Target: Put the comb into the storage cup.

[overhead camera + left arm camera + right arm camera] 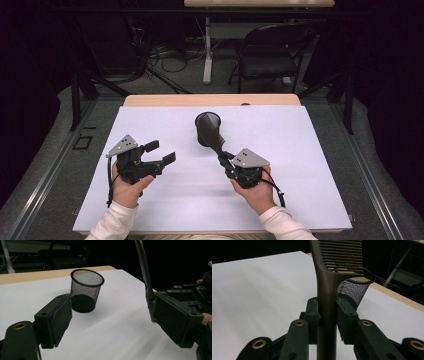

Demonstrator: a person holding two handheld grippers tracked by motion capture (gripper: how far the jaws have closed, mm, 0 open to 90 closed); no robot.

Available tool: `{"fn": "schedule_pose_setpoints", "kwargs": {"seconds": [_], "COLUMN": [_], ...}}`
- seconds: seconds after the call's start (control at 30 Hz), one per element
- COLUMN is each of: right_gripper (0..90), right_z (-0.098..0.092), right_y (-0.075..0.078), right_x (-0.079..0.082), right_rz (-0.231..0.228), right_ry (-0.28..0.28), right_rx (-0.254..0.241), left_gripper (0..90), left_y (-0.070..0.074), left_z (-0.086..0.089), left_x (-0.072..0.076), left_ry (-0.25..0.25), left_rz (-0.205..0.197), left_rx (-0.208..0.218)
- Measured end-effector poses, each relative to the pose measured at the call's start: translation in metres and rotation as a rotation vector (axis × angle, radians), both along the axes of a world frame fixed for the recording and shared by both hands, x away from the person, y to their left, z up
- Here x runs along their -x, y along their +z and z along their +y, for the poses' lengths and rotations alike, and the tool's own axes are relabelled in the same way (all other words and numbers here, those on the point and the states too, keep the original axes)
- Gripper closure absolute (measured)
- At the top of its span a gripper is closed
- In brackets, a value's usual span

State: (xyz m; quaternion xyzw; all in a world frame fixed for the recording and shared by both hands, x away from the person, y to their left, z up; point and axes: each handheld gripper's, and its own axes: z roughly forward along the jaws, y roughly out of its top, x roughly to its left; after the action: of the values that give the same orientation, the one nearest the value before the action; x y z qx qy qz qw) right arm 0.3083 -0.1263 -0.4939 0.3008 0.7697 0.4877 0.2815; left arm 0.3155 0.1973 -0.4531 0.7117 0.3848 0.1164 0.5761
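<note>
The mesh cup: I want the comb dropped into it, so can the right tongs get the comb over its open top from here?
Probably yes. The right tongs grip the comb by its handle, with its head already near the mesh cup. The cup stands upright, mouth open, and the left tongs sit well aside.

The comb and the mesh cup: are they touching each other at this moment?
Cannot tell. In the right gripper view the comb, held by the right tool, overlaps the mesh cup rim, and the high view shows the same overlap; no view shows contact or a gap plainly.
</note>
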Motion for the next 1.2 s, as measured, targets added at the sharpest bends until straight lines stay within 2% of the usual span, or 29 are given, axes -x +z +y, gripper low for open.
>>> {"fn": "schedule_pose_setpoints", "kwargs": {"seconds": [0.33, 0.4, 0.7, 0.83, 1.07, 1.2], "right_gripper": [72.6, 72.7, 72.7, 72.7, 72.6, 72.7], "right_z": [-0.002, -0.002, -0.002, -0.002, -0.001, -0.001], "right_y": [0.0, 0.0, 0.0, 0.0, -0.001, -0.001], "right_x": [0.0, 0.0, 0.0, 0.001, 0.001, 0.002], "right_rz": [-0.004, -0.003, -0.009, -0.012, -0.013, -0.015], "right_ry": [-0.008, -0.009, -0.015, -0.014, -0.01, -0.008], "right_rx": [-0.006, -0.009, -0.017, -0.012, -0.012, -0.012], "left_gripper": [16.1, 19.4, 21.4, 25.1, 29.7, 31.7], "left_y": [0.009, 0.01, 0.015, 0.017, 0.018, 0.02], "left_z": [-0.013, -0.014, -0.022, -0.026, -0.033, -0.036], "left_x": [-0.005, -0.006, -0.011, -0.012, -0.015, -0.016], "left_ry": [-0.032, -0.033, -0.046, -0.043, -0.049, -0.05], "left_rz": [0.024, 0.025, 0.067, 0.075, 0.113, 0.131], "left_rx": [0.022, 0.015, 0.015, 0.034, 0.077, 0.077]}}
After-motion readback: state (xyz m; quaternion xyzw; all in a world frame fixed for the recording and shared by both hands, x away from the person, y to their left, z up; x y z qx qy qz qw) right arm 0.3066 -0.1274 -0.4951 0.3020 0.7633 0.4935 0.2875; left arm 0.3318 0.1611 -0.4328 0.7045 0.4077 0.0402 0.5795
